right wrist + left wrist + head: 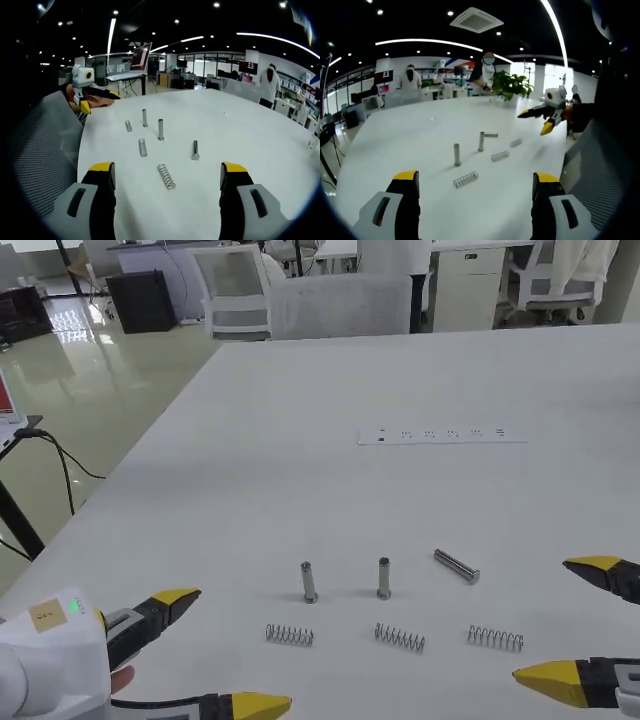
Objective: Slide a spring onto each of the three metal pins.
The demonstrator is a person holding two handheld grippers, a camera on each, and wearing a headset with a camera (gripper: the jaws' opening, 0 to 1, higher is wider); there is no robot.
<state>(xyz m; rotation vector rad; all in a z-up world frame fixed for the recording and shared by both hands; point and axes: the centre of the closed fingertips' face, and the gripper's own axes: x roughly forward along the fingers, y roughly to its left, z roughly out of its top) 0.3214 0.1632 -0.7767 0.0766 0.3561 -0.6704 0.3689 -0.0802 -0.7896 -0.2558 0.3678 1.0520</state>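
Head view: springs (pixel 399 638) beside bare pins (pixel 384 578)

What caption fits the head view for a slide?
Open left gripper and right gripper flank three springs before two upright pins, one fallen pin.

Between you and the two upright grey metal pins (pixel 308 582) lies a row of three small coiled wire springs (pixel 399 638), gaps between them. Beyond, open white tabletop (pixel 300 490) runs to a flat white power strip (pixel 440 435).
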